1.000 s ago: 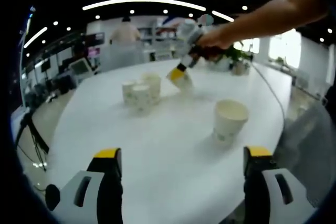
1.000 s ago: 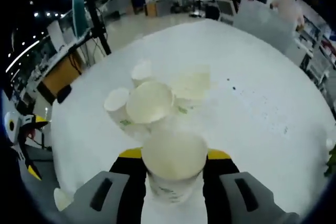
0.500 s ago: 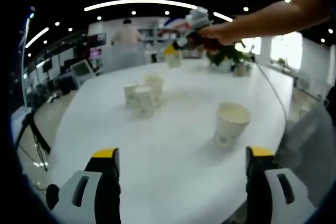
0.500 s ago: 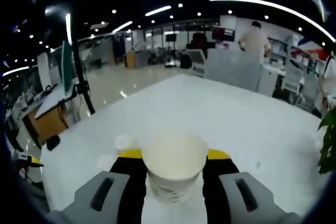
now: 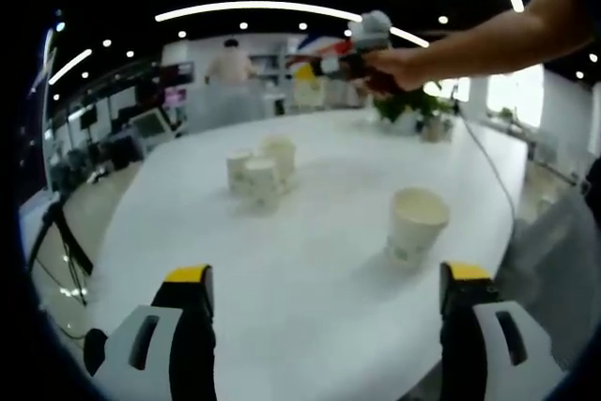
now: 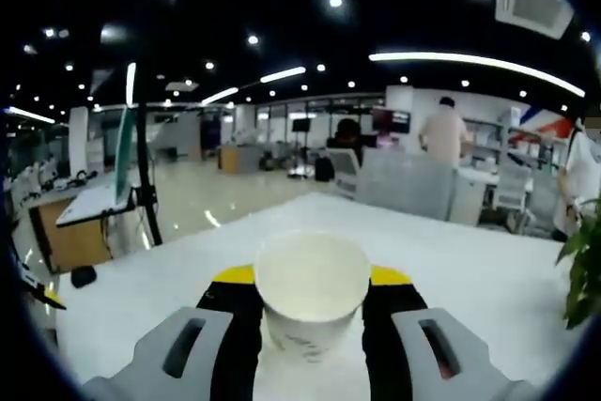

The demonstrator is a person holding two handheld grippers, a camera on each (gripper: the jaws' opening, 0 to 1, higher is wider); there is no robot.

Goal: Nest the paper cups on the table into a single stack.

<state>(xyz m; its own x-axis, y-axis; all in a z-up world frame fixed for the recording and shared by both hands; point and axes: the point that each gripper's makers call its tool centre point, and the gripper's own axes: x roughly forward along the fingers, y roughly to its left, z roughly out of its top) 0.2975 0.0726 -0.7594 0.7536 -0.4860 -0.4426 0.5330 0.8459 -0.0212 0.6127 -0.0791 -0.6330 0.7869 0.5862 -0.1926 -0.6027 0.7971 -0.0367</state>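
On the white table (image 5: 310,279) a cluster of three paper cups (image 5: 260,169) stands at the middle left. A single upright paper cup (image 5: 414,223) stands nearer, to the right. My left gripper (image 5: 324,281) is open low over the table's near edge, holding nothing. My right gripper (image 5: 315,70) is raised above the far side of the table in a person's hand. In the right gripper view my right gripper (image 6: 312,276) is shut on a paper cup (image 6: 311,305), held upright with its mouth showing.
A potted plant (image 5: 413,108) stands at the table's far right, with a cable (image 5: 488,161) running along that side. Office desks, chairs and a standing person (image 6: 441,143) lie beyond the table. A tripod (image 5: 58,241) stands left of the table.
My right gripper has lifted its cup up and away from the cluster, tilting level so its view now looks across the room. The left gripper has barely moved.
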